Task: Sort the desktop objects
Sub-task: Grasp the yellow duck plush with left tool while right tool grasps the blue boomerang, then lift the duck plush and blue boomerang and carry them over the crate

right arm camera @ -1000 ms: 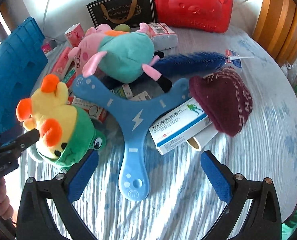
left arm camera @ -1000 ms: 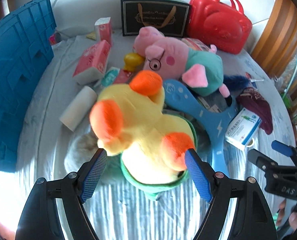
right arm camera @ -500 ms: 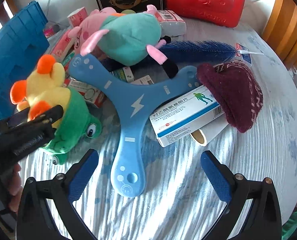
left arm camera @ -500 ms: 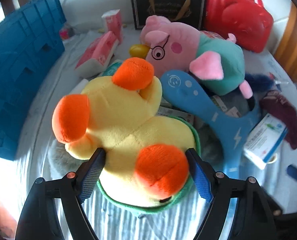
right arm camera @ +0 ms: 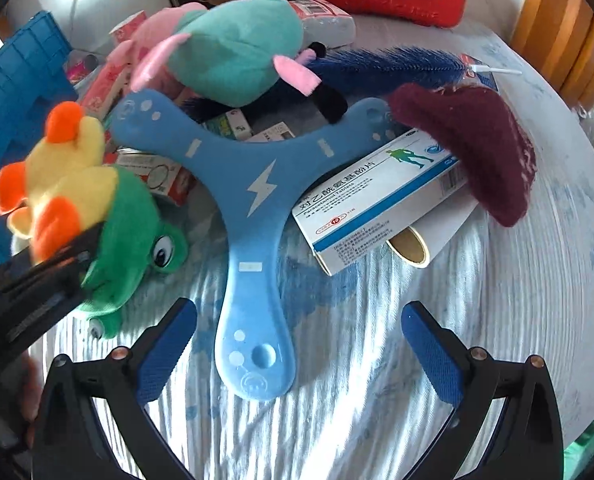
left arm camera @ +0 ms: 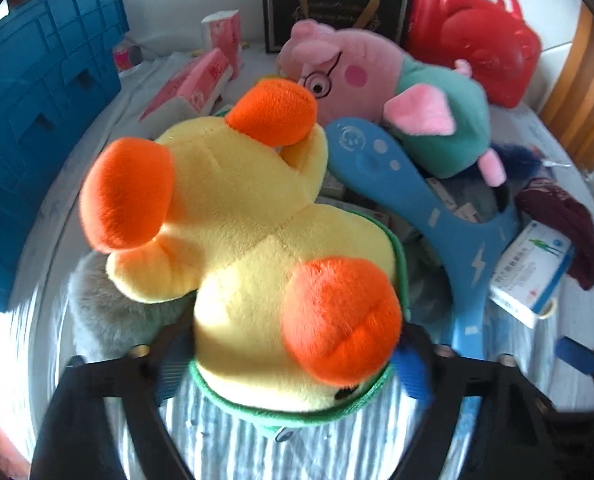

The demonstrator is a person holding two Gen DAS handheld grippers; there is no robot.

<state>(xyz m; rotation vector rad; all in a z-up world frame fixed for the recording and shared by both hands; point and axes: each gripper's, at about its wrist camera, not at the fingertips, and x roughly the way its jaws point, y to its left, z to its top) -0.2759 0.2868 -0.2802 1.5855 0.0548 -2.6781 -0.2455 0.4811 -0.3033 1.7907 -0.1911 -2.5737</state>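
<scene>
A yellow plush duck with orange feet and a green frog hood (left arm camera: 265, 248) fills the left wrist view. My left gripper (left arm camera: 293, 372) is shut on it, one blue pad on each side of its body. In the right wrist view the same duck (right arm camera: 85, 216) lies at the left with the left gripper's black finger on it. My right gripper (right arm camera: 297, 352) is open and empty, its pads on either side of the lower arm of a blue three-armed boomerang (right arm camera: 253, 208) on the striped cloth.
A blue crate (left arm camera: 37, 120) stands at the left. A pink pig plush (left arm camera: 397, 96), a maroon knit hat (right arm camera: 469, 144), a medicine box (right arm camera: 377, 200), a blue brush (right arm camera: 385, 68), a red case (left arm camera: 473, 36), a black gift bag (left arm camera: 333, 12) and pink tissue packs (left arm camera: 193, 84) crowd the table.
My left gripper has moved in around the duck and closed on its body. My right gripper has come forward and lower over the boomerang's near arm, still open.
</scene>
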